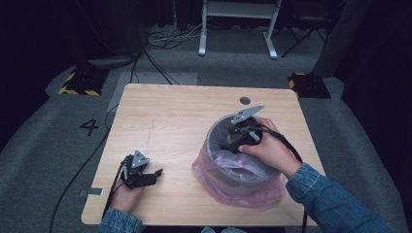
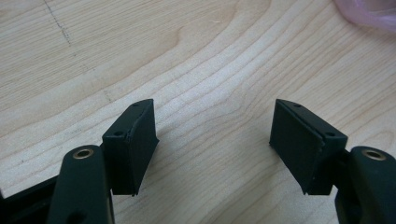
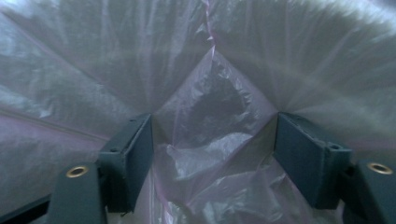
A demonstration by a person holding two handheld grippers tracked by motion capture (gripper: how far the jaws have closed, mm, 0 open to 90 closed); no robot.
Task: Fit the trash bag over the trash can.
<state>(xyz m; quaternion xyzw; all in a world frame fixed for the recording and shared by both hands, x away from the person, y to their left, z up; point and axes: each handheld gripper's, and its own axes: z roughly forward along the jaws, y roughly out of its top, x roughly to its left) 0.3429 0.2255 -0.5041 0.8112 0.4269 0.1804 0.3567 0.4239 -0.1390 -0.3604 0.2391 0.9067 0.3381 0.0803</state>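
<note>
The work in hand looks like lining a bin: a grey round plastic bin [image 1: 221, 141] stands on the pale wooden worktop [image 1: 170, 121], right of its middle, and a thin translucent pink plastic bag [image 1: 233, 162] sits inside it, with the bag's mouth turned over the rim and bunched loosely around the bin's outer wall and foot on the near side. The right claw [image 1: 232, 144] dips into the bin's opening from the far right side, the hand [image 1: 267, 148] gripping it just above the rim. In the right gripper view its two black jaws stand wide apart, released, and the crumpled film of the bag [image 3: 210, 140] lies between and beyond them; I judge that nothing is pinched, since the pads press on no fold. The left claw [image 1: 145, 175] lies low over the worktop near its front left corner, well apart from the bin, and the left gripper view shows its jaws spread open over bare wood grain [image 2: 210, 93], holding nothing, with a sliver of the pink film at the upper right corner. The step, as I read it, is pressing the liner down into the bin so that it settles against the inner wall and floor. The next move calls for care with the film — it is thin and will snag or tear on a jaw edge — so the right claw should push gently downward and outward. The idle left claw could steady the bin's rim, which is likely light enough to slide.
</note>
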